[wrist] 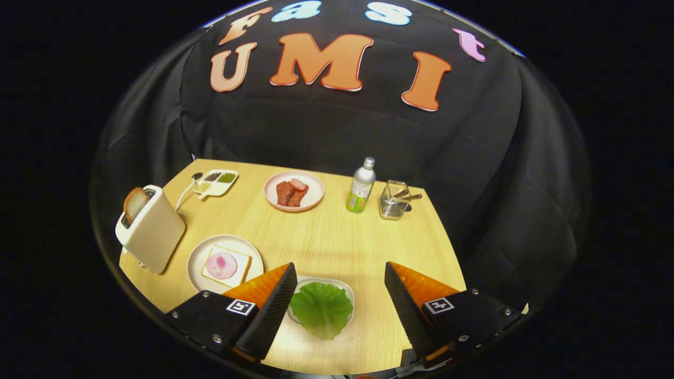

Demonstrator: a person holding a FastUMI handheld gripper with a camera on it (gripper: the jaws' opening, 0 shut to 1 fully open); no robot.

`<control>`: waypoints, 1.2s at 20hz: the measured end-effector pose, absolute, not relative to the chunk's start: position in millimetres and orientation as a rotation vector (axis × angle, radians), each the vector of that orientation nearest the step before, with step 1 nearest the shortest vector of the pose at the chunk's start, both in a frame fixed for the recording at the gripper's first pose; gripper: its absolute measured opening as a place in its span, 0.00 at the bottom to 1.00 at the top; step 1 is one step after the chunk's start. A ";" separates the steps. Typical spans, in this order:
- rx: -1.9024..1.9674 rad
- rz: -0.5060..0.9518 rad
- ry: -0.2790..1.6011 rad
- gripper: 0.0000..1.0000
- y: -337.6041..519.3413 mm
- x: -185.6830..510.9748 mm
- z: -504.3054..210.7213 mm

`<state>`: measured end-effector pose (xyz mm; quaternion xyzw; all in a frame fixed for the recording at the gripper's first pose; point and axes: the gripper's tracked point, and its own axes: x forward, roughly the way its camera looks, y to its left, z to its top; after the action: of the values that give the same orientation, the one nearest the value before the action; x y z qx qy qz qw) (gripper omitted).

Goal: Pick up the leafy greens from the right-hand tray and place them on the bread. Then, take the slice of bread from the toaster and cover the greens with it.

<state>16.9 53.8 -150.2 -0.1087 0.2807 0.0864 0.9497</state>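
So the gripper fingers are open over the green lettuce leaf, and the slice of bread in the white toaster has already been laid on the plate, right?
Not quite. The gripper view shows the gripper fingers open over the green lettuce leaf, but the browned slice of bread still stands in the white toaster, not on the plate.

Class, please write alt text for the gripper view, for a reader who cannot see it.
The open gripper hovers above a green lettuce leaf on a small tray, the leaf lying between its fingers. Beyond the fingers, on the wooden table, a plate holds bread topped with a pink slice, beside a toaster with bread in its slot.
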 end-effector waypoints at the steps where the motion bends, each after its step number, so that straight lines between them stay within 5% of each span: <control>1: -0.225 0.181 0.600 1.00 54.2 18.7 -157.4; 8: -0.173 0.158 0.945 1.00 53.4 8.8 -236.1; 24: -0.184 0.130 1.269 1.00 54.7 16.0 -350.5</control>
<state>16.0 54.7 -350.5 -0.0859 0.5916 0.0608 0.7993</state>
